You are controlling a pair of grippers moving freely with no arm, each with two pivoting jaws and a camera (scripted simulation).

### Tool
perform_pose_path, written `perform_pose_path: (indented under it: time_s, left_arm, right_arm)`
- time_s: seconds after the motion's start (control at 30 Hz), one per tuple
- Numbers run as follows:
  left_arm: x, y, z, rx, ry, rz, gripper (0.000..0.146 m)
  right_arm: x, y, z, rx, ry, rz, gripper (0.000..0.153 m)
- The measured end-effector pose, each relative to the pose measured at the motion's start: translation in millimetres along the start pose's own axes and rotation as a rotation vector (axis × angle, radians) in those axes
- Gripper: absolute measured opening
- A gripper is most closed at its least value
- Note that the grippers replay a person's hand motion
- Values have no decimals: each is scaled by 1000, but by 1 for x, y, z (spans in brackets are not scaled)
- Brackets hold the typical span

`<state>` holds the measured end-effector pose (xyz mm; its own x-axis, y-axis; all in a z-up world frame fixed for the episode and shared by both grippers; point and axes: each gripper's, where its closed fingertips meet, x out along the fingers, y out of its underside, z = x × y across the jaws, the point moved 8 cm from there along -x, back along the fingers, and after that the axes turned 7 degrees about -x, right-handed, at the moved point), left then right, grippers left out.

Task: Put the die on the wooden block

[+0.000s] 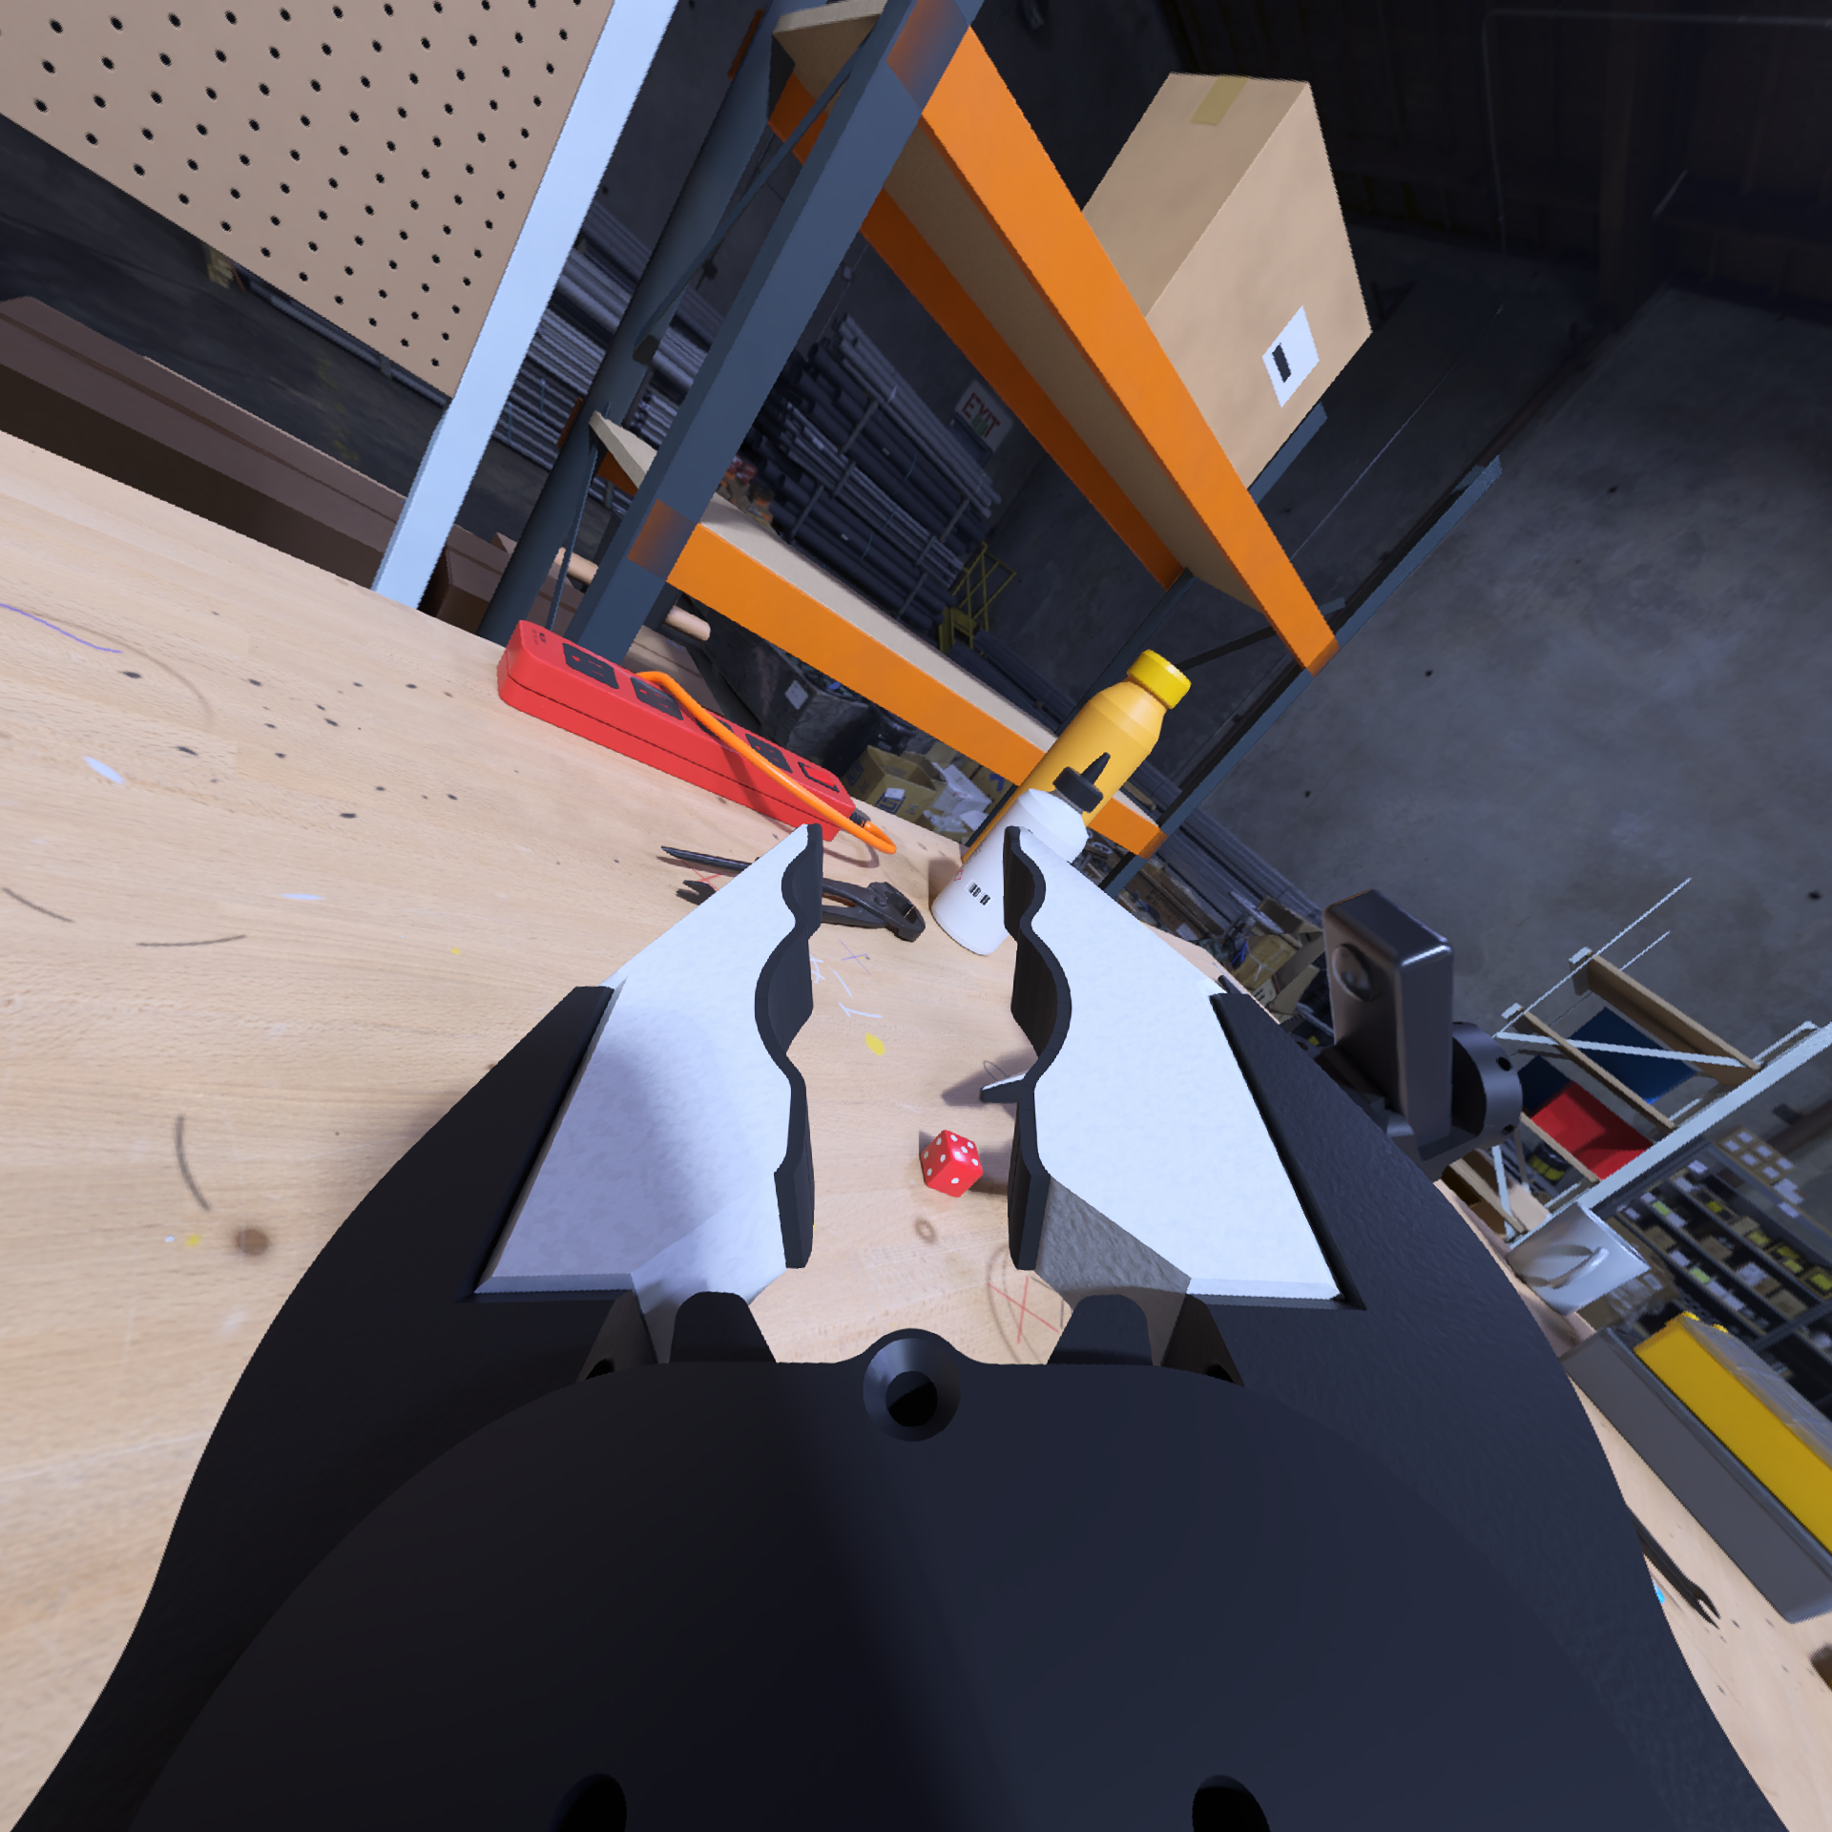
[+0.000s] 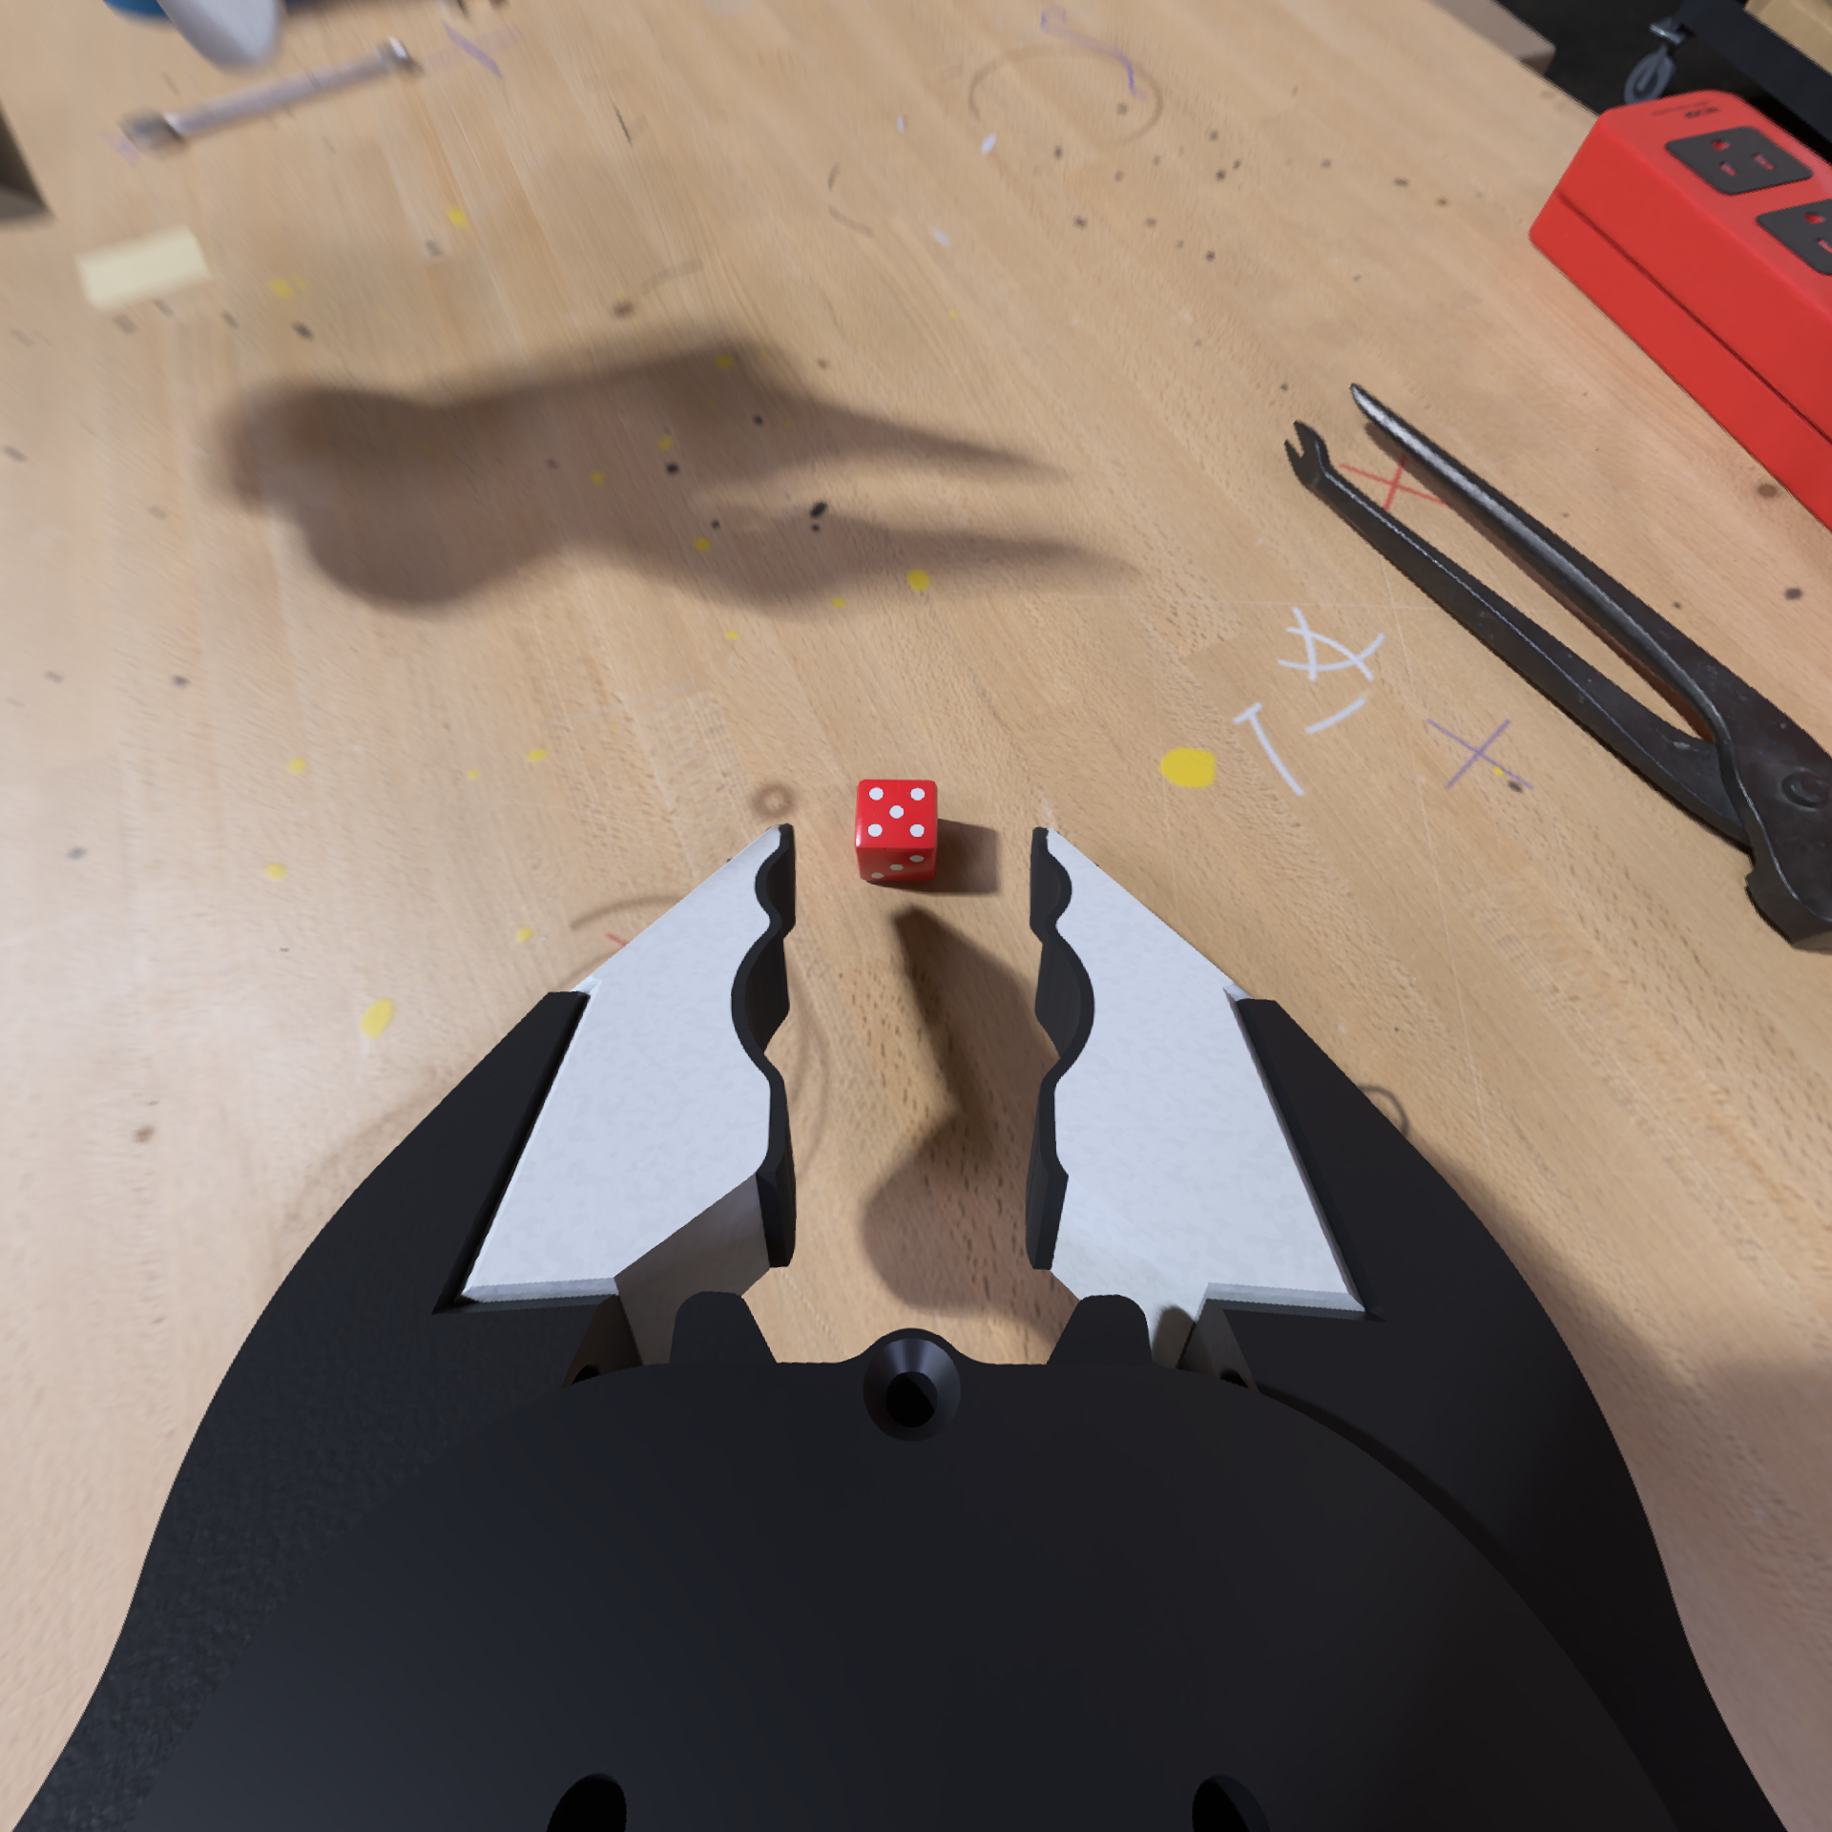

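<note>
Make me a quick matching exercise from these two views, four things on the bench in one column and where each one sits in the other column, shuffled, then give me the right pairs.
Things:
1. die
2. power strip
3. black pincers
4. white bottle

Places:
A. at the far bench edge, in front of a yellow bottle
B. on the bench just beyond the open right tongs
C. right side of the right wrist view, handles toward the red strip
D. red, at the upper right corner of the right wrist view

Pairs: 1-B, 2-D, 3-C, 4-A

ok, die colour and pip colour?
Red die with white pips, resting on the workbench; clearest in the right wrist view, just ahead of the open right gripper.
</note>
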<state>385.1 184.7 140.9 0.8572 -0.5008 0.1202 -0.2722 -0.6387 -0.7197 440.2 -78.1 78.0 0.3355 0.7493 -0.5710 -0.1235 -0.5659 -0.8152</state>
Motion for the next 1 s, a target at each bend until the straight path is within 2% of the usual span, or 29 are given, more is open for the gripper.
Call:
perform_pose_path:
  time_s: [0.17,0.23,0.37,0.47,0.6,0.7,0.8,0.9,1.0]
  left_arm:
    - [-2,-2,0,-15,12,-15,36]
    - [-2,-3,-1,-16,13,-18,36]
    - [-1,-1,-1,-11,14,-10,36]
    - [0,0,-1,-4,12,-3,36]
    - [-1,-1,-1,-6,9,-9,36]
    - [-3,-3,0,-11,10,-19,36]
    - [-1,0,1,-9,3,-5,36]
    - [1,2,1,-4,0,16,36]
    - [2,3,2,11,-18,21,37]
  right_arm:
    - [18,-1,4,-29,19,126,39]
    - [22,-2,4,-18,11,131,36]
    - [27,-3,5,-25,5,164,21]
    - [20,-7,6,-32,-2,110,18]
    - [-16,-13,4,-70,-38,0,18]
    - [-56,-2,-4,-166,-60,-38,18]
    - [-90,29,-17,-226,-121,-27,18]
    - [-113,66,-29,-146,-222,12,18]
    - [-128,92,-38,-99,-247,51,18]
